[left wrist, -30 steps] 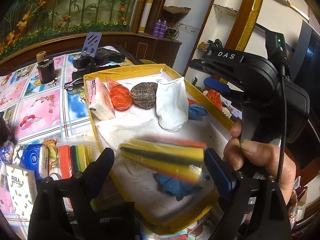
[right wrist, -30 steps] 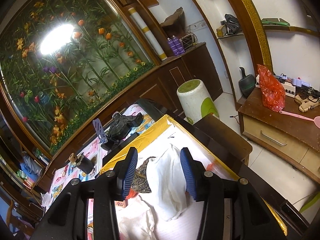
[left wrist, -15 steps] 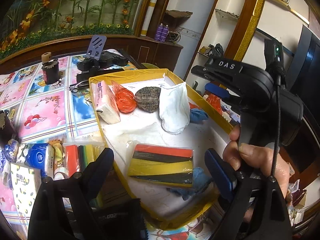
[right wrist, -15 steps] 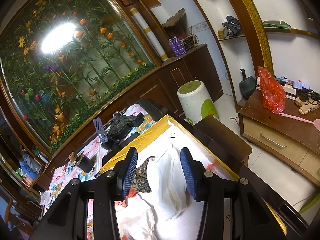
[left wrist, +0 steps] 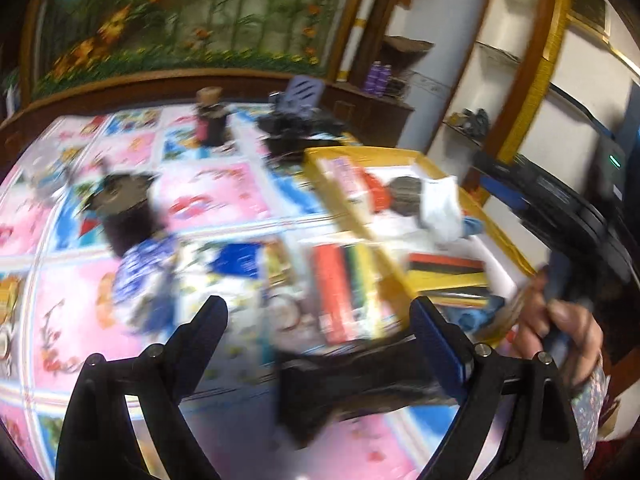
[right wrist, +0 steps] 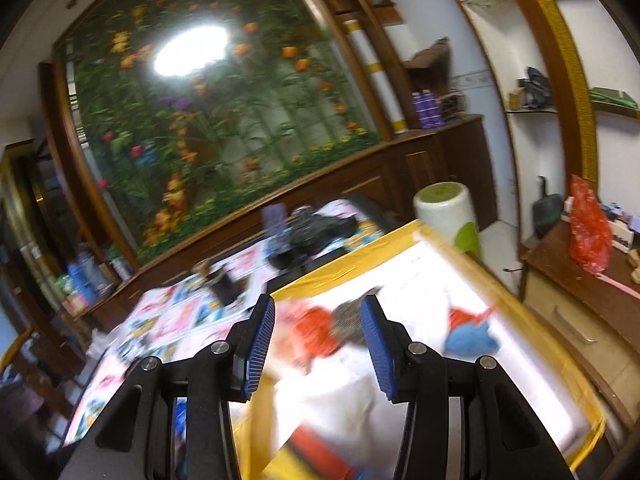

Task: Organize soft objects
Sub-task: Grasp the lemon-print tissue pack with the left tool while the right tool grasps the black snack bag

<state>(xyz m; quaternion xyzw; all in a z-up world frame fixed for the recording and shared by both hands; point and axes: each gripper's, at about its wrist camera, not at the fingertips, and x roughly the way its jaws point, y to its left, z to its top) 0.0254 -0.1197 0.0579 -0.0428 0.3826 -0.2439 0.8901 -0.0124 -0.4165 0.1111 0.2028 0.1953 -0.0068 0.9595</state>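
Note:
Both views are blurred by motion. My left gripper (left wrist: pixel 316 312) is open wide and holds nothing; it hangs over the table, left of the yellow tray (left wrist: pixel 360 216). A pack of coloured sponges (left wrist: pixel 344 292) lies beyond its fingertips beside the tray. A second sponge pack (left wrist: pixel 444 276) lies inside the tray, with a white cloth (left wrist: pixel 440 208), a steel scrubber (left wrist: pixel 404 192), an orange bundle (left wrist: pixel 378 192) and a blue cloth (left wrist: pixel 472 226). My right gripper (right wrist: pixel 318 344) hovers over the tray (right wrist: pixel 344 276), its jaws opening with nothing between them; the orange bundle (right wrist: pixel 316 328) shows beyond them.
Tissue packs (left wrist: pixel 236 260) and a blue patterned pack (left wrist: pixel 140 272) lie on the flowered tablecloth. A dark cup (left wrist: pixel 128 216), a dark jar (left wrist: pixel 212 128) and black gear (left wrist: pixel 296 136) stand further back. A white bin (right wrist: pixel 448 216) and a wooden cabinet (right wrist: pixel 580 288) stand beyond the tray.
The left gripper let go of the sponge pack, which now lies in the tray, then swung left over the table. The right gripper rolled and shifted, its jaws slightly wider.

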